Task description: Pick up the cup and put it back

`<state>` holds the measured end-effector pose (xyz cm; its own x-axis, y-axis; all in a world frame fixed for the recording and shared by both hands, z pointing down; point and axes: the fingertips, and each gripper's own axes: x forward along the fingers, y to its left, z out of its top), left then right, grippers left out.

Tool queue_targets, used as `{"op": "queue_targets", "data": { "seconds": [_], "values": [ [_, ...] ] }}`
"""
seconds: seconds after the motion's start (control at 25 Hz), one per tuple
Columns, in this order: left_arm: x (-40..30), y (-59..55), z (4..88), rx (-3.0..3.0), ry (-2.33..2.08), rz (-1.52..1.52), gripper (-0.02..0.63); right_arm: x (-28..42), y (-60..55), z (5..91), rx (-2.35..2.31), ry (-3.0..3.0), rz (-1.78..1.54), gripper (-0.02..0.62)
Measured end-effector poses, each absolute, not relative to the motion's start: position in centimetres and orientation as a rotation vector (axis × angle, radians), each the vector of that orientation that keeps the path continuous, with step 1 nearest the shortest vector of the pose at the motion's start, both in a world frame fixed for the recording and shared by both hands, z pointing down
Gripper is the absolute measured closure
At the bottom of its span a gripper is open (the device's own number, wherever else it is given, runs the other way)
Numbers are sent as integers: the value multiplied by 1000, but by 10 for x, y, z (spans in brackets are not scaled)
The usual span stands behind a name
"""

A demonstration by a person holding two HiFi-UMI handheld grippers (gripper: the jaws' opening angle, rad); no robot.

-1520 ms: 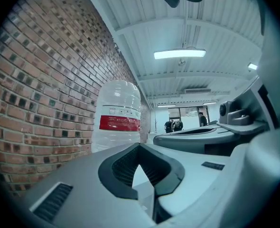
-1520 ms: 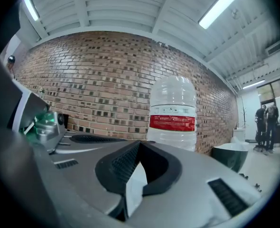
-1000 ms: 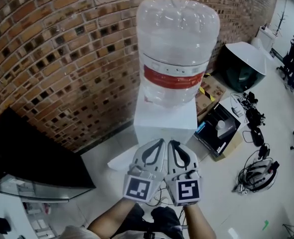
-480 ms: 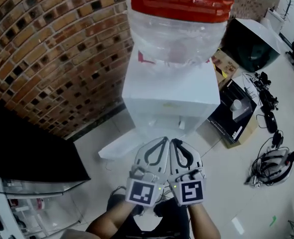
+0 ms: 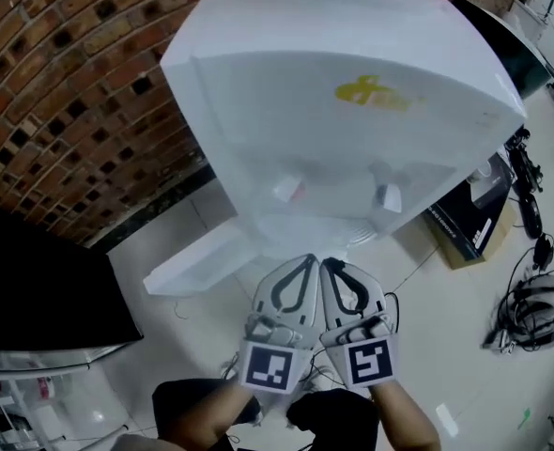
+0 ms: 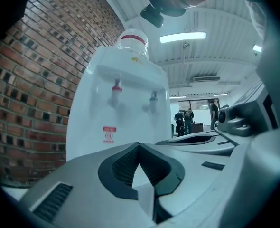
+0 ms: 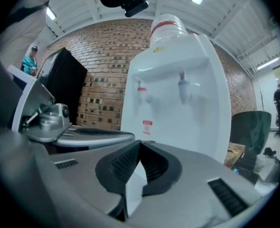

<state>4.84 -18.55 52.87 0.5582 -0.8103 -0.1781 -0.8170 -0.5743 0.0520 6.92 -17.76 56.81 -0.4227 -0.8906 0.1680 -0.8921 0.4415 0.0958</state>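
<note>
At your far left the brick wall (image 5: 61,83) runs back, with a dark cabinet (image 5: 42,289) below it at the edge of the head view. Next, a white panel (image 5: 197,266) lies on the floor at the foot of the water dispenser (image 5: 352,111), which fills the middle of that view. Its two taps (image 5: 286,191) sit under the front overhang, and a yellow mark (image 5: 376,92) shows on its top. You hold the left gripper (image 5: 305,263) low in front of the dispenser, and its own view shows the jaws closed tip to tip with nothing between them. Just beside it on the right, the right gripper (image 5: 328,265) points the same way, its jaws likewise pressed together and empty. Both marker cubes (image 5: 270,367) face you. In the gripper views the dispenser stands ahead, apart from the jaw tips, with the bottle (image 6: 132,41) on top and a small red label (image 6: 109,134) on its front. Further right an open box (image 5: 465,242) lies on the floor, then a tangle of cables (image 5: 530,313). The cup cannot be made out in any view.
</note>
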Motion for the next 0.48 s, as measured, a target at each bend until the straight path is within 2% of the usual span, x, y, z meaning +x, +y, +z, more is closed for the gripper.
{"op": "queue_targets", "data": {
  "seconds": [0.48],
  "values": [
    [51, -210, 693, -2708, 1448, 282, 604, 71, -198, 731, 1605, -2498, -60, 591]
  ]
}}
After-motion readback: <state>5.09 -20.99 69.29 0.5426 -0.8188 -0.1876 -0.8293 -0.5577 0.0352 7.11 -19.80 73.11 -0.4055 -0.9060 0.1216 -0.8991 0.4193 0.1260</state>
